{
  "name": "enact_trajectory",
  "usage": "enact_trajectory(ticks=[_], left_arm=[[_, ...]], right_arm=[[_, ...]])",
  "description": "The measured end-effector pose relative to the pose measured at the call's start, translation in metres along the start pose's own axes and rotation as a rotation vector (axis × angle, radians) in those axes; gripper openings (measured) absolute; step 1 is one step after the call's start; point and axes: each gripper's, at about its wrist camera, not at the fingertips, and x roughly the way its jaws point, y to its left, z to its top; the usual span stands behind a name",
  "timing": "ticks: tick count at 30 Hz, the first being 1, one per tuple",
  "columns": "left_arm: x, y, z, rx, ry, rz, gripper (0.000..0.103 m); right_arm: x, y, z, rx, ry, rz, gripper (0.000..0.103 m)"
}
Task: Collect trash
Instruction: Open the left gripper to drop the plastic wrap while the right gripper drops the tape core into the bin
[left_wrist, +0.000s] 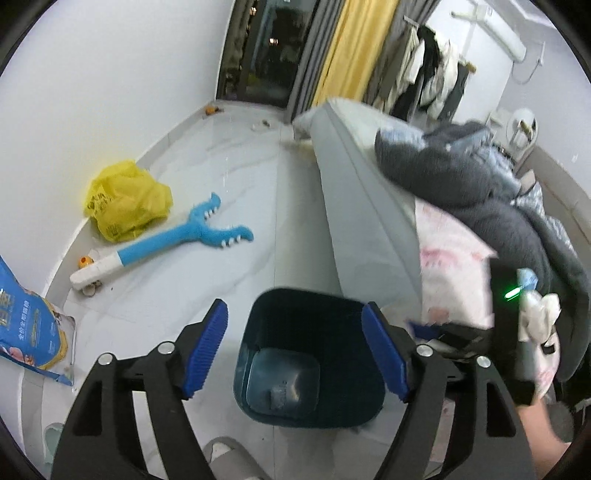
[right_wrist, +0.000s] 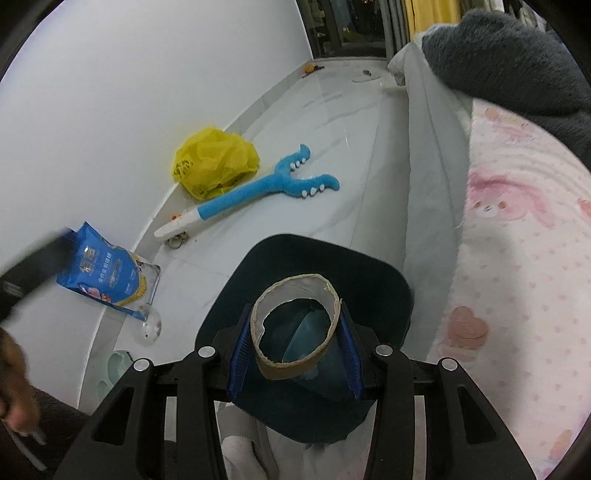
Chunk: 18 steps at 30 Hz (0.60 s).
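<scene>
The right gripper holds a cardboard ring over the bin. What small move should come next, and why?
Probably open the right gripper and let the cardboard ring drop. The ring sits clamped between the blue pads, directly above the open mouth of the dark bin, so it should fall inside. The left gripper is open and holds nothing.

The right gripper (right_wrist: 295, 354) clamps a cardboard tape ring (right_wrist: 295, 328) between its blue pads, directly above the open dark teal bin (right_wrist: 384, 288) on the floor. At ten o'clock lies a blue bag (right_wrist: 107, 273); at eleven, a yellow plastic bag (right_wrist: 216, 162) beside a blue toy grabber (right_wrist: 255, 192). A pink bedsheet (right_wrist: 517, 258) fills three o'clock.
</scene>
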Motion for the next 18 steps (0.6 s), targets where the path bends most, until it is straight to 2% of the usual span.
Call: enact_trajectory(ticks=[9,18], left_arm=[[-0.039,-0.001,0.014,0.025,-0.106,-0.001,0.081],[-0.065,-0.012,0.016,0.111,-0.186,0.024,0.086]], right_arm=[[0.042,0.003,-0.008,0.011,0.087,-0.026,0.044],[0.069,0.004,-0.014,0.011,0.137,-0.059,0.046]])
